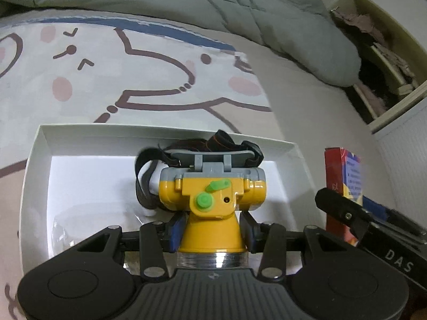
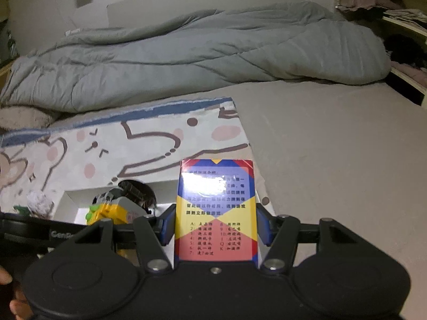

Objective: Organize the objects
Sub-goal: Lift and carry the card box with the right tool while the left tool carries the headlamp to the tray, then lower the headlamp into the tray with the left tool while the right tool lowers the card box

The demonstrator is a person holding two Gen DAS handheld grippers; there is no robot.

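two claws, each gripping an item above a bed.
the left gripper (image 1: 212,230) clamps a yellow headlamp (image 1: 210,194) with green knobs over a white box (image 1: 37,165); the right gripper (image 2: 216,226) clamps a red, blue and yellow card pack (image 2: 216,208) upright between its pads.

A glossy yellow plastic headlamp (image 1: 210,200), with matt grey plastic at its back, a clear ribbed lens ring and a woven black cloth strap (image 1: 149,176), is being seen against a smooth matt white cardboard box (image 1: 37,176). A shiny printed card pack (image 2: 216,208) is being lit with glare. Soft printed cloth (image 1: 133,80) and a quilted matt grey duvet (image 2: 213,50) are being shown behind.
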